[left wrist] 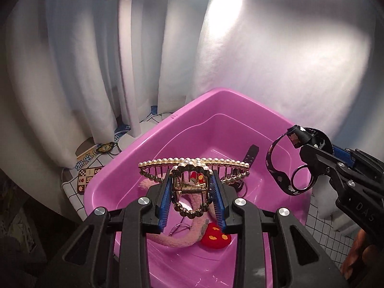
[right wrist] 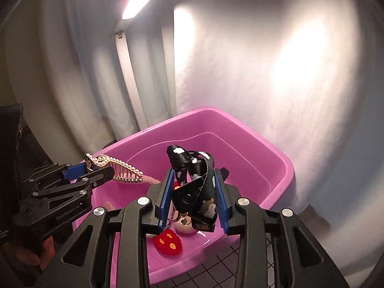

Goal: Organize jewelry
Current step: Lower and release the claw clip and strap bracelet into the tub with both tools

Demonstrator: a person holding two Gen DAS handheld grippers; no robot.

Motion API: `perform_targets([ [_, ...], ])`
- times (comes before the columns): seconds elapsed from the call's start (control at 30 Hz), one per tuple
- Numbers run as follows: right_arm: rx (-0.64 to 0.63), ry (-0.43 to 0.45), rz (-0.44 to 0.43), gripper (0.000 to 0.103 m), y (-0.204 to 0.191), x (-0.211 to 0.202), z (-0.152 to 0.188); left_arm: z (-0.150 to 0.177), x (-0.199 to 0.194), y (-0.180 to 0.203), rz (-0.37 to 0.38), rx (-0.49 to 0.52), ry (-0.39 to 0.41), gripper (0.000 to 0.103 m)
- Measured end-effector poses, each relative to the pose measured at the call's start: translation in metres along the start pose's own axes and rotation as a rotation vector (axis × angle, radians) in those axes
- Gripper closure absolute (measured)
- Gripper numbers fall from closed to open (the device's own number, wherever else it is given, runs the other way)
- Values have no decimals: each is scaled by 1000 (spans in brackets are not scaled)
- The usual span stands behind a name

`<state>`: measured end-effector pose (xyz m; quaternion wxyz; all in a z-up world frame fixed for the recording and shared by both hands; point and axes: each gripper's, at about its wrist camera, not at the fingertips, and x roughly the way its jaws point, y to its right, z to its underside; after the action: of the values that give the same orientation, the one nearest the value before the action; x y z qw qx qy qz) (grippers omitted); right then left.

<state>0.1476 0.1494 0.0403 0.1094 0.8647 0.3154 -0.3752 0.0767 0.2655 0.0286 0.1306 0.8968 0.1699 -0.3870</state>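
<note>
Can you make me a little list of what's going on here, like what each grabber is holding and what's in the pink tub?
left gripper: shut on the pearl hair clip, over the tub
right gripper: shut on the black strap with cartoon prints and a ring
pink tub: on a checked cloth, in front of a white curtain
in the tub: a fuzzy pink band, a red plush piece with orange spots, other small bits
light: lamp bar overhead

My grippers are black linkages with silver screws and ribbed blue pads (left wrist: 163, 204); "GenRobot.AI" marks the left gripper (right wrist: 96, 171).
</note>
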Motion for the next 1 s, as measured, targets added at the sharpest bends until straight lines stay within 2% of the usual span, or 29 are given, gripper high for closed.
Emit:
perform_targets([
  [0.37, 8, -196, -2, 71, 1, 79, 0, 5, 43, -15, -44, -37, -100, 73],
  [0.7, 28, -320, 37, 71, 0, 122, -2, 6, 61, -20, -45, -53, -161, 72],
  [0.73, 34, -314, 38, 69, 1, 122, -5, 6, 62, -21, -40, -56, -170, 72],
  [0.77, 36, -308, 55, 56, 2, 122, -7, 6, 63, -22, -38, -60, -175, 71],
  [0.8, 42, -300, 63, 47, 3, 121, -9, 5, 63, -22, -40, -63, -175, 69],
  [0.83, 46, -296, 68, 44, 4, 118, -9, 5, 62, -23, -45, -64, -170, 65],
  [0.9, 50, -298, 75, 43, 5, 119, -10, 3, 59, -24, -59, -67, -159, 36],
  [0.97, 46, -299, 84, 43, 3, 120, -12, 1, 53, -25, -61, -76, -131, 22],
  [1.0, 43, -300, 88, 43, 3, 121, -12, 0, 51, -24, -66, -71, -118, 21],
])
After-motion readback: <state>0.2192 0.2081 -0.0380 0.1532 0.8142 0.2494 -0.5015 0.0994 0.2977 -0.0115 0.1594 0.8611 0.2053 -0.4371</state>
